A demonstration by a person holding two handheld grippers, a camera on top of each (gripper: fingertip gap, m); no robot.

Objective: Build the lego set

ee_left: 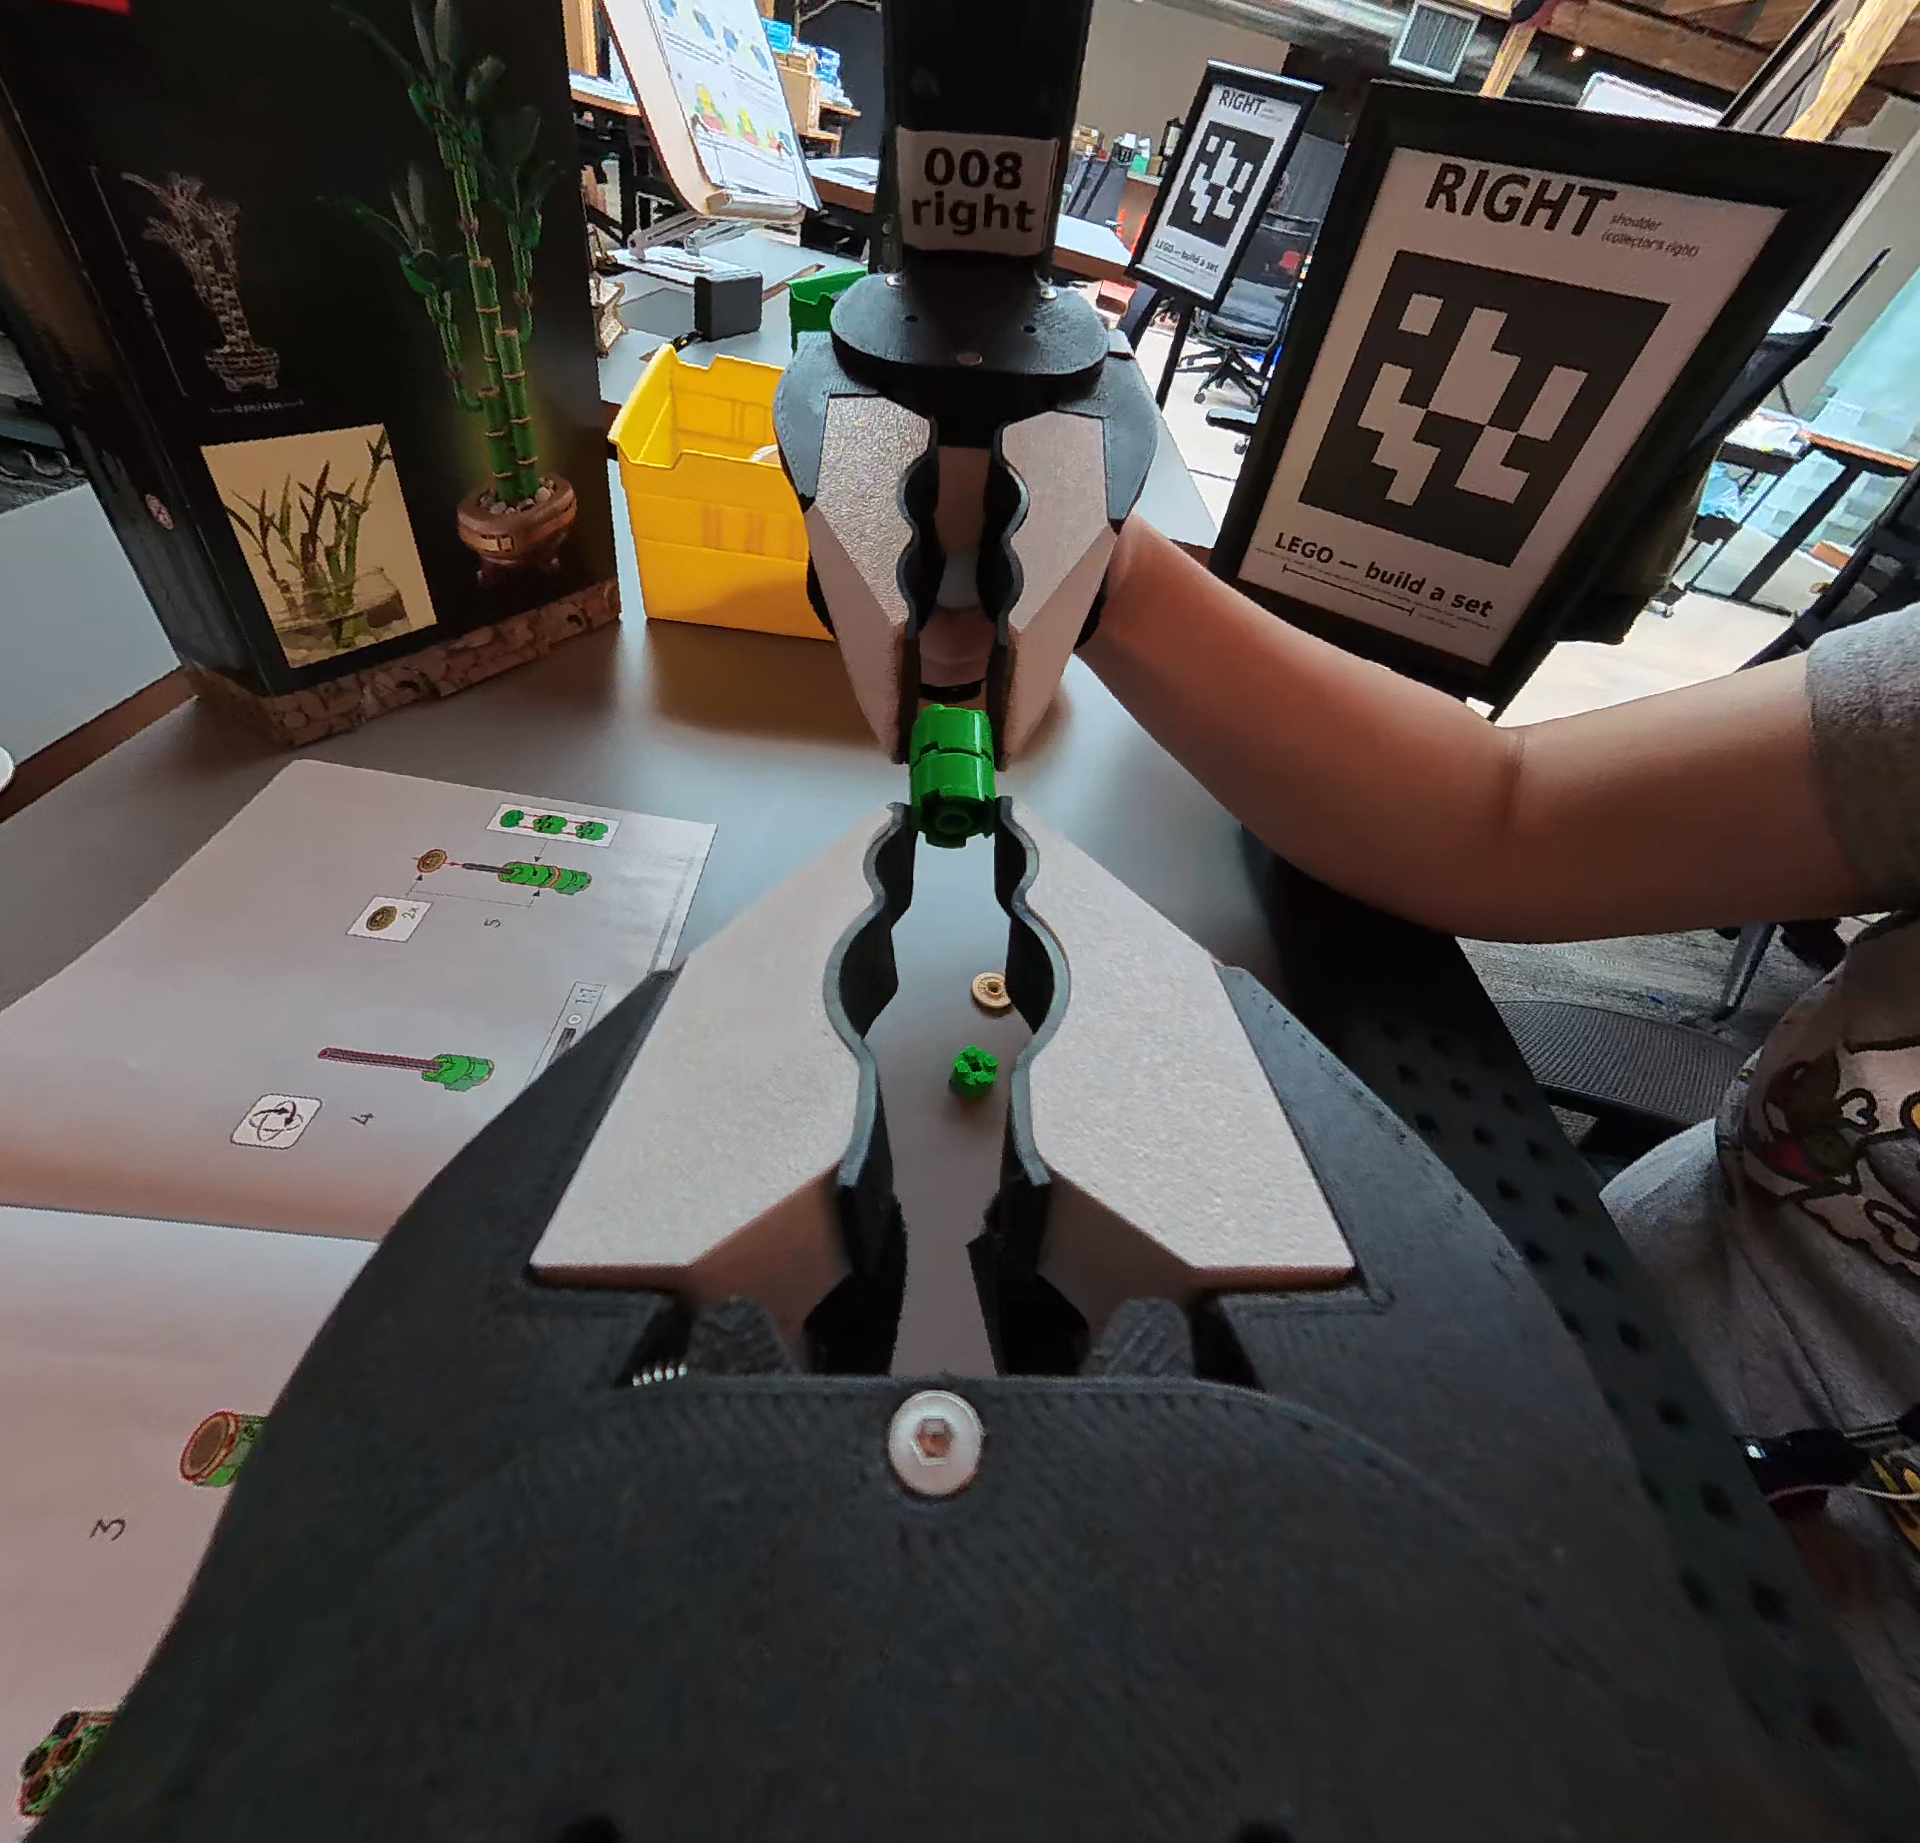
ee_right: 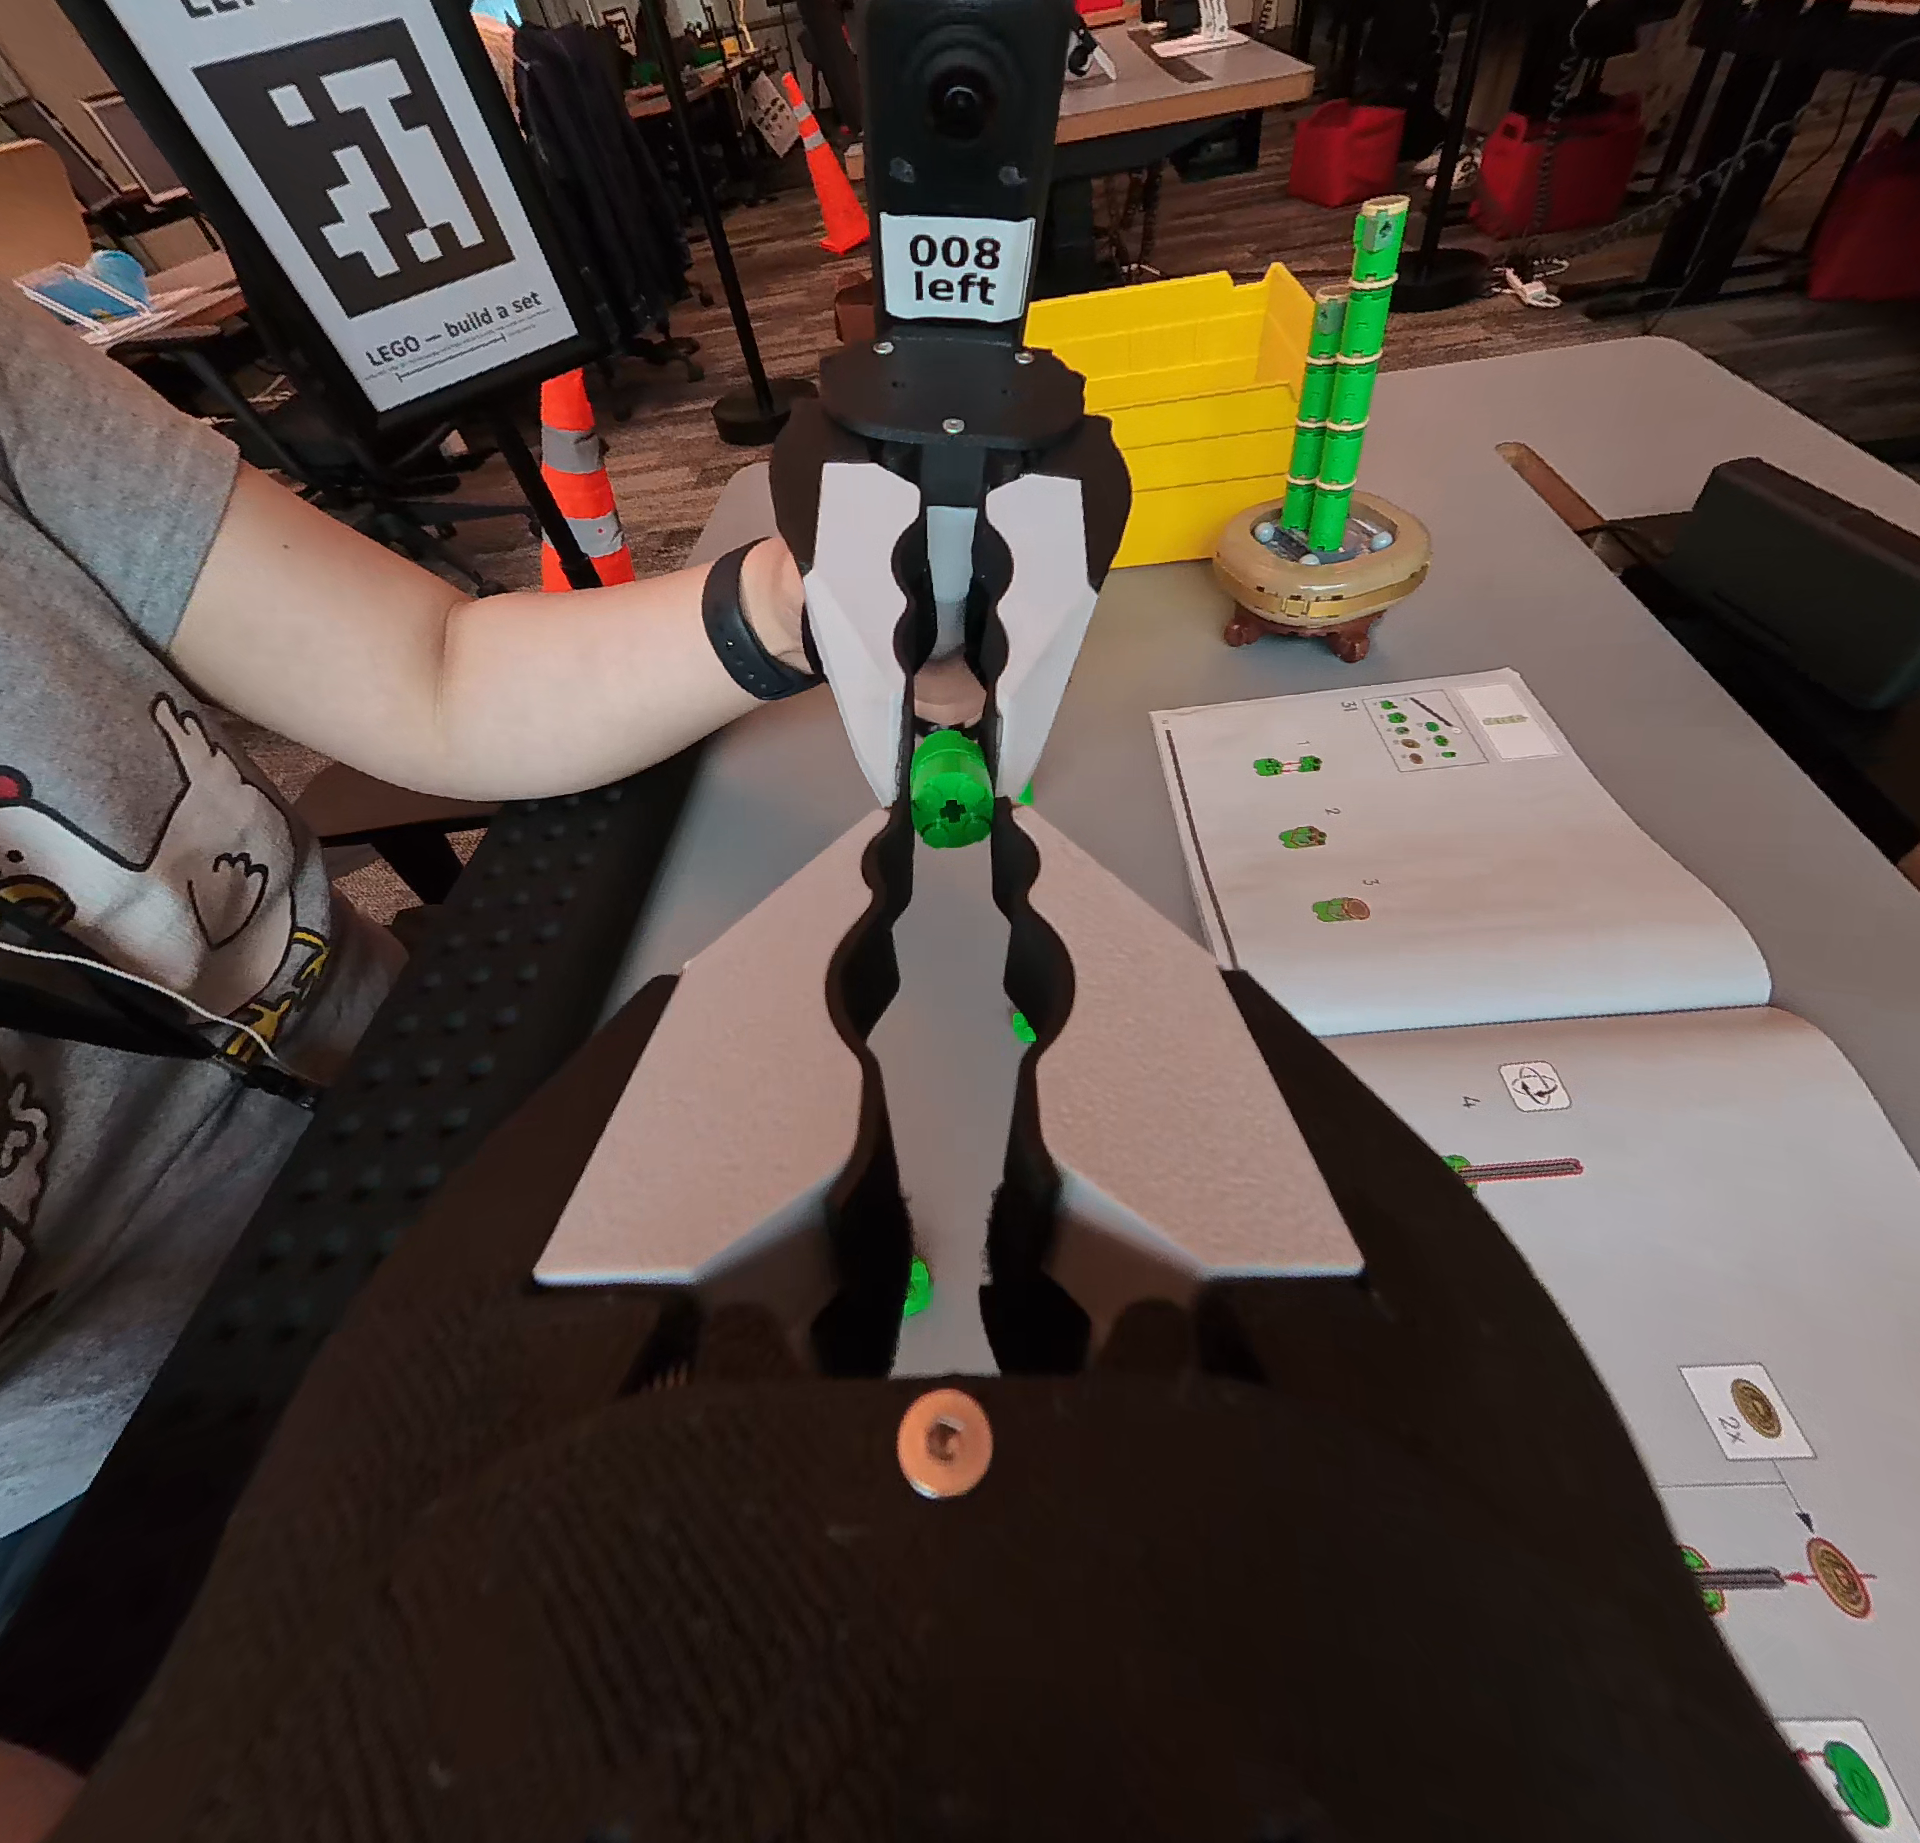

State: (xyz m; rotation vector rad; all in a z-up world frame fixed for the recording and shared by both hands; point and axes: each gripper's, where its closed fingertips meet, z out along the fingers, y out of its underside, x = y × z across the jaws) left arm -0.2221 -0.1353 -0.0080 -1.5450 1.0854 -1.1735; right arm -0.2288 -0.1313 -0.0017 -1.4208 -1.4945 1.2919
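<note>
Seen from the left wrist: left gripper (ee_left: 948, 825) clenched at the tips on a green round piece (ee_left: 951, 819), held up above the dark table (ee_left: 727, 692). Directly opposite, tip to tip, right gripper (ee_left: 951, 744) clamped on a second green round piece (ee_left: 948, 746); the two pieces touching end to end, one stacked against the other. Below, between the left fingers, a small green brick (ee_left: 974, 1072) lying on the table, and near it a tan round stud (ee_left: 991, 991). To the left, an open instruction booklet (ee_left: 312, 962) flat on the table, behind it a tall black set box (ee_left: 291, 318) and a yellow bin (ee_left: 717, 505). Seen from the right wrist: right gripper (ee_right: 948, 819) closed on the green round piece (ee_right: 948, 817), its cross-shaped hole facing the camera. Left gripper (ee_right: 951, 754) opposite, gripping its piece (ee_right: 948, 754) pressed against the near one. Farther right on the table, a partly built bamboo model (ee_right: 1335, 422) standing upright in its tan pot (ee_right: 1320, 562), just beside the yellow bin (ee_right: 1184, 380). Instruction booklet (ee_right: 1455, 858) open at the right, well apart from both grippers.
</note>
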